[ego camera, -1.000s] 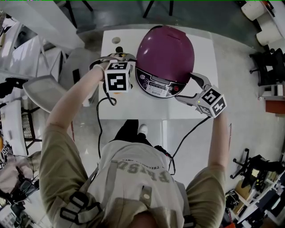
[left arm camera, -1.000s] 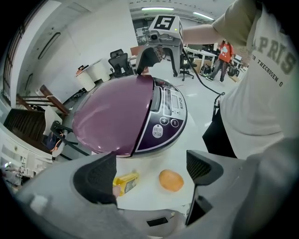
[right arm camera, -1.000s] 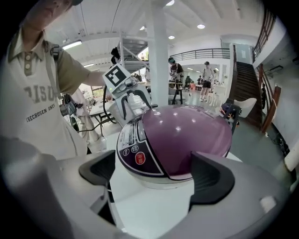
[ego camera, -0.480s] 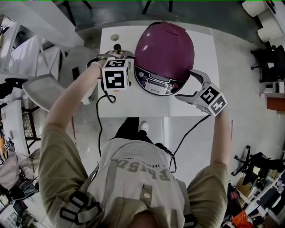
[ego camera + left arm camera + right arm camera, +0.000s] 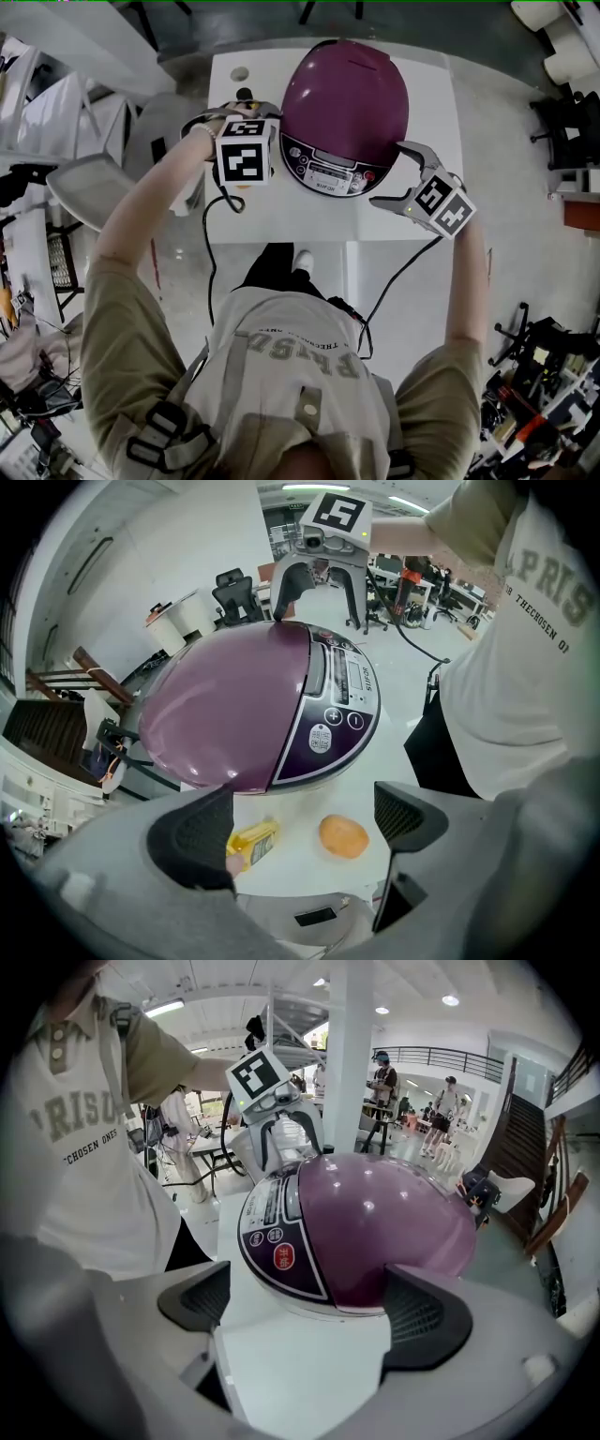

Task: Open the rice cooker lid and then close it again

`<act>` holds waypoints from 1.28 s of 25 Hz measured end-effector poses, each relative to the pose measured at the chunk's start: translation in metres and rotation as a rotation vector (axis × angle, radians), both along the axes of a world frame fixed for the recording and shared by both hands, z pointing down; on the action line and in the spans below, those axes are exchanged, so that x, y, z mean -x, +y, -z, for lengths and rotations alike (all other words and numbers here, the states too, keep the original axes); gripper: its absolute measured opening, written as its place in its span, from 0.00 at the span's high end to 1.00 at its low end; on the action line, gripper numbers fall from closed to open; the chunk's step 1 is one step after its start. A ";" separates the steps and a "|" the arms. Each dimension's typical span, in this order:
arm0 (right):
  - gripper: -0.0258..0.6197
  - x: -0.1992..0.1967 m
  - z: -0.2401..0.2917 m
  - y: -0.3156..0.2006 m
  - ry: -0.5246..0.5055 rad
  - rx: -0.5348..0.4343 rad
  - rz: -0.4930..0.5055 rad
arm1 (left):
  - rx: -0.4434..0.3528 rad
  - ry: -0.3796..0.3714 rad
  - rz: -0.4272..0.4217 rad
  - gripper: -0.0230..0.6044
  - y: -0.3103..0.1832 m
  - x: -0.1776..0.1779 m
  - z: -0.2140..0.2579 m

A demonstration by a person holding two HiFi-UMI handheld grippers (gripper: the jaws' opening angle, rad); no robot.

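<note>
A purple rice cooker [image 5: 345, 98] stands on the white table [image 5: 281, 220] with its lid down and its dark control panel [image 5: 330, 173] facing me. My left gripper [image 5: 246, 112] hangs open at the cooker's left side, apart from it. In the left gripper view the cooker [image 5: 244, 714] lies beyond the open left gripper [image 5: 305, 822], nothing between the fingers. My right gripper [image 5: 398, 178] is open at the cooker's right front, one finger close to the shell. In the right gripper view the cooker [image 5: 375, 1222] fills the gap ahead of the right gripper [image 5: 309, 1312].
A yellow packet [image 5: 251, 841] and an orange round object [image 5: 343, 836] lie on the table under the left gripper. A small round thing [image 5: 241, 73] sits at the table's far left corner. Chairs [image 5: 89, 187] stand left of the table, cables hang off its front edge.
Almost nothing: the lid stays down and both grippers keep their places beside the cooker. The whole scene has slid slightly up in the head view.
</note>
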State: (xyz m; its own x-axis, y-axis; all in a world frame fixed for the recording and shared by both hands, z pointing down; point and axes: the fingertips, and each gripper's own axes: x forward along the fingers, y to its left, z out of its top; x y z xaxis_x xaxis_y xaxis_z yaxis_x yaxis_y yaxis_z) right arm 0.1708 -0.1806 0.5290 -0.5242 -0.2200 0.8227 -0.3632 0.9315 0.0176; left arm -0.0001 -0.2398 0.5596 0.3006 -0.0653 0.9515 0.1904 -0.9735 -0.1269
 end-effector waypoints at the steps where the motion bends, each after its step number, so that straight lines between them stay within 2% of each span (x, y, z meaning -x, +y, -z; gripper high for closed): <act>1: 0.21 0.000 -0.001 0.000 0.012 0.002 0.006 | -0.002 -0.003 0.000 0.20 0.000 0.000 0.000; 11: 0.22 0.000 -0.004 0.001 0.065 -0.003 0.018 | -0.009 -0.009 0.013 0.20 -0.001 0.001 -0.001; 20: 0.21 -0.002 0.000 0.000 -0.003 0.043 -0.007 | 0.020 0.043 0.049 0.20 0.001 -0.001 0.003; 24: 0.21 -0.002 0.003 -0.004 -0.038 0.039 -0.058 | -0.015 0.055 0.055 0.20 -0.003 -0.003 0.006; 26: 0.21 -0.002 0.008 -0.007 -0.075 0.024 -0.087 | -0.031 0.074 0.068 0.20 -0.006 -0.005 0.012; 28: 0.21 0.002 0.021 -0.011 -0.159 -0.002 -0.133 | -0.044 0.105 0.089 0.20 -0.009 -0.006 0.019; 32: 0.21 -0.001 0.061 -0.030 -0.335 -0.184 -0.290 | -0.121 0.185 0.143 0.20 -0.015 -0.007 0.040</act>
State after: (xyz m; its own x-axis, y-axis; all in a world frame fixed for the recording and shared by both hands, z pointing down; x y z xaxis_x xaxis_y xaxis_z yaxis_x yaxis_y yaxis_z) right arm 0.1722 -0.2107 0.4682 -0.6496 -0.5221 0.5526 -0.6213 0.7835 0.0098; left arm 0.0065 -0.2547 0.5199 0.4485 -0.2299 0.8637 0.0142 -0.9644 -0.2641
